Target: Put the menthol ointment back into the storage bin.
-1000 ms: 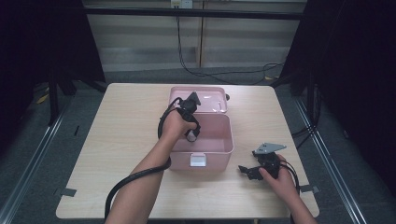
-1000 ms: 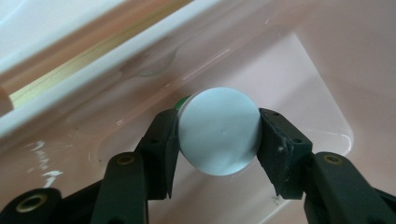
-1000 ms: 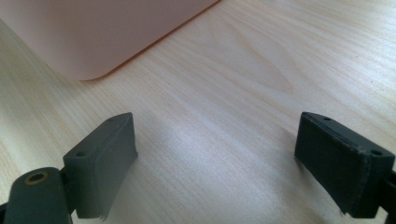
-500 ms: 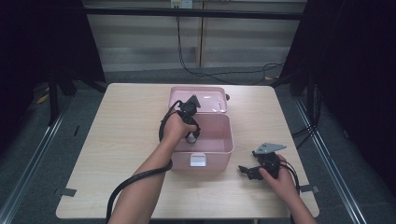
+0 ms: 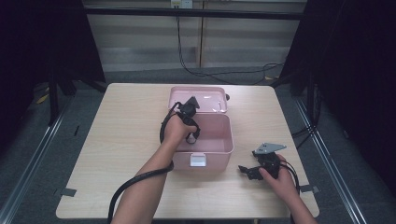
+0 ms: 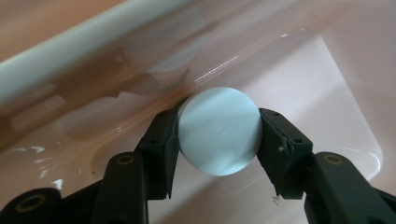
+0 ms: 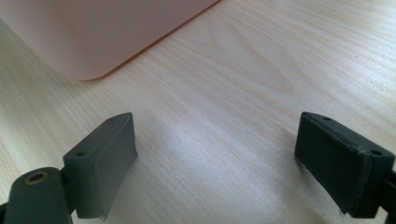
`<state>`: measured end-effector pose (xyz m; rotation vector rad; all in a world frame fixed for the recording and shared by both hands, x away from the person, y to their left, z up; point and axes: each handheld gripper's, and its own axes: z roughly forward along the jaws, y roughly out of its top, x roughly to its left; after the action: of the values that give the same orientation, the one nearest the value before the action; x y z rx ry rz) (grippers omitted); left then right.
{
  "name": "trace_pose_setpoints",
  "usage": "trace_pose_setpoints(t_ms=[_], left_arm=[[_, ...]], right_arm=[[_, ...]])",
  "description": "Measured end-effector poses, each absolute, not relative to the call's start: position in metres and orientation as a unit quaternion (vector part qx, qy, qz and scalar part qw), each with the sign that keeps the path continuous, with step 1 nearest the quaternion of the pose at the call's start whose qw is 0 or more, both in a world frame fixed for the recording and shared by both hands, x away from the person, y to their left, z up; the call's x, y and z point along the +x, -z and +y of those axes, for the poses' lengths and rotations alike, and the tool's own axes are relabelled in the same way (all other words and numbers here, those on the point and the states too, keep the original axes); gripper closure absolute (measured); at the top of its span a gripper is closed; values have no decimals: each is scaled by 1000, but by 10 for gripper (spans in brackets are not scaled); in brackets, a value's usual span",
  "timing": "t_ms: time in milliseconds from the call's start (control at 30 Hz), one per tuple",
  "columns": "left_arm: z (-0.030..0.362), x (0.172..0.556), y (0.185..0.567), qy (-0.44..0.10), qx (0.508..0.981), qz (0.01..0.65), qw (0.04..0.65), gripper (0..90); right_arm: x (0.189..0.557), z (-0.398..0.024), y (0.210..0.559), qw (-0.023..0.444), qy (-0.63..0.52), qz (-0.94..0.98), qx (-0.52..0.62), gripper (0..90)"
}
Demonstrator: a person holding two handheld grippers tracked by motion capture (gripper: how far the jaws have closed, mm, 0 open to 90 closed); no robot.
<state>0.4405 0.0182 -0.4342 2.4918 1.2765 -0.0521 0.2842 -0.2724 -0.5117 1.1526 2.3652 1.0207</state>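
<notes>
The right gripper (image 5: 246,171) is resting on the table (image 5: 121,140) nearest the person, its jaws spread wide with nothing but bare wood between them; the pink box (image 7: 98,32) is lying ahead of those jaws and off to their left. Farther out, the left gripper (image 6: 219,135) is reaching down inside the box (image 5: 219,140), its jaws clamping a pale round disc (image 6: 219,130) from both sides, its flat face turned toward the camera. The box's glossy floor is showing just beyond the disc. Judging by this, the left hand is the one carrying the work, and the open lid (image 5: 198,97) is lying beyond it.
</notes>
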Motion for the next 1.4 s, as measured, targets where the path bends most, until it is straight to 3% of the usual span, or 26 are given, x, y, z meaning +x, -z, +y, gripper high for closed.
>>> trace_pose_setpoints(t_ms=[1400], left_arm=[[25, 439, 431, 20, 866, 463, 189, 457]], right_arm=[[284, -272, 512, 159, -357, 827, 403, 119]])
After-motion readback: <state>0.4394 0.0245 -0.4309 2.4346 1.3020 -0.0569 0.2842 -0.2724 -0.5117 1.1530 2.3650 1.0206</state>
